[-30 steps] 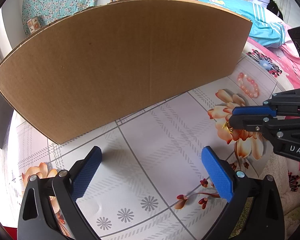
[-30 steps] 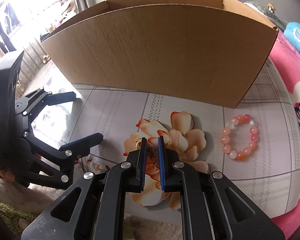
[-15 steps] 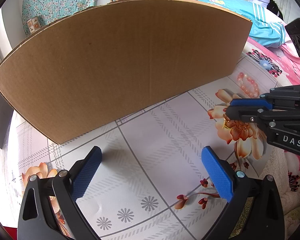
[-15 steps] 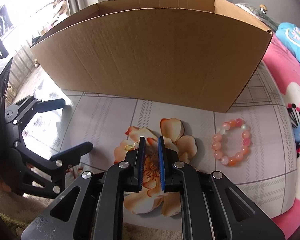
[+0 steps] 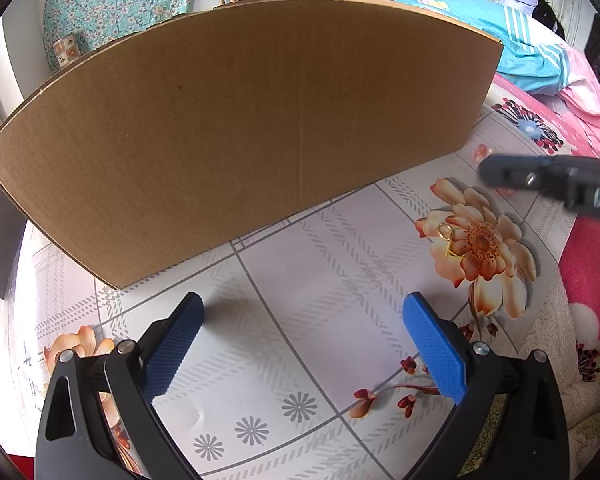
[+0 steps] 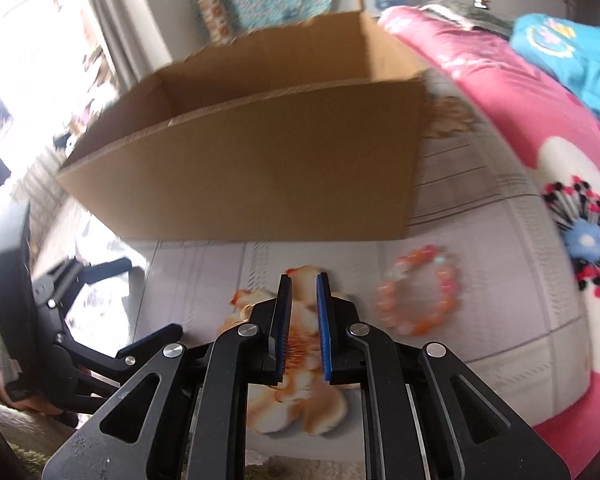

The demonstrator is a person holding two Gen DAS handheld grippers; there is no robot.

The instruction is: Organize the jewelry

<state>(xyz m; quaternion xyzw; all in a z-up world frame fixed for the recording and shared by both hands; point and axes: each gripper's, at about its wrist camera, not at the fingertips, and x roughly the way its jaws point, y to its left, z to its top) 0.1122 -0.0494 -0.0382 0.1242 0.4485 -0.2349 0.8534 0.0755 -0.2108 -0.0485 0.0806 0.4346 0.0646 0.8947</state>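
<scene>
- Left gripper [image 5: 302,344]: fingers spread wide, empty.
- Right gripper [image 6: 303,320]: fingers narrowly parted, just been opening, nothing between.
- Gold earring [image 5: 446,234]: on bedsheet flower print.
- Bead bracelet [image 6: 420,290]: right, near cardboard box [image 6: 260,168].

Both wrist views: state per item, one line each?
cardboard box: upright, open-topped, inside hidden.
bead bracelet: flat on the cloth beside the box, untouched.
gold rings: loose on the printed flower, not held.
left gripper: wide open, empty.
right gripper: jaws just opening, narrow gap, nothing between.
</scene>
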